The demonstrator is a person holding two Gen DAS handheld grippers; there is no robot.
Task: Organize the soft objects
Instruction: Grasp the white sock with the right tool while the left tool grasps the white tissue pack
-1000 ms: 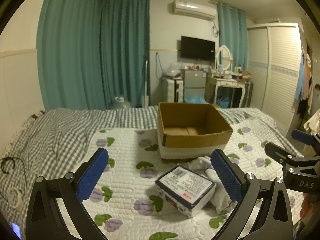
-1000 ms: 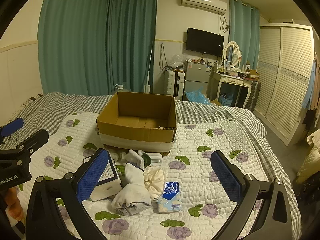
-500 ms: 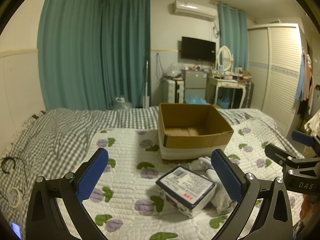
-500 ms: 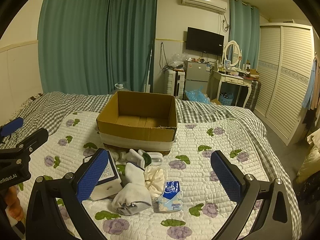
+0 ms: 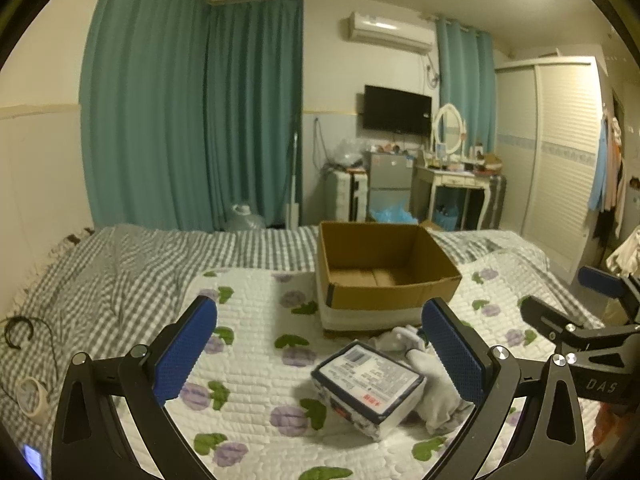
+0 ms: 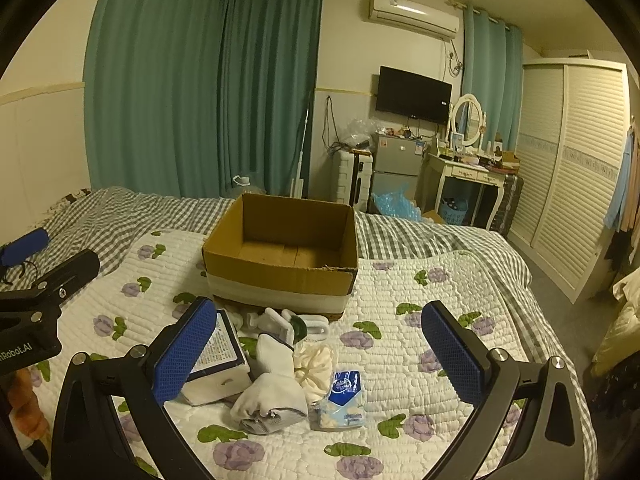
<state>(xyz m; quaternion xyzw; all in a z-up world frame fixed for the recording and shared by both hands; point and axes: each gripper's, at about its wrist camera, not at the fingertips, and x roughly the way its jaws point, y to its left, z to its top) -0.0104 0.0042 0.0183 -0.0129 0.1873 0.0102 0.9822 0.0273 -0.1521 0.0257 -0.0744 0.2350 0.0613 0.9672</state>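
I see the soft pile on the quilt [image 6: 440, 320], just in front of the cardboard box [image 6: 280, 280]: a white sock [image 6: 272, 394], a cream scrunchie [image 6: 316, 366], a blue tissue packet [image 6: 344, 400] and a wrapped tissue pack [image 5: 368, 388] touching the sock. My left gripper [image 5: 320, 360] and right gripper [image 6: 320, 360] both hover spread wide, holding nothing. Bare quilt runs rightward to the bed's edge.
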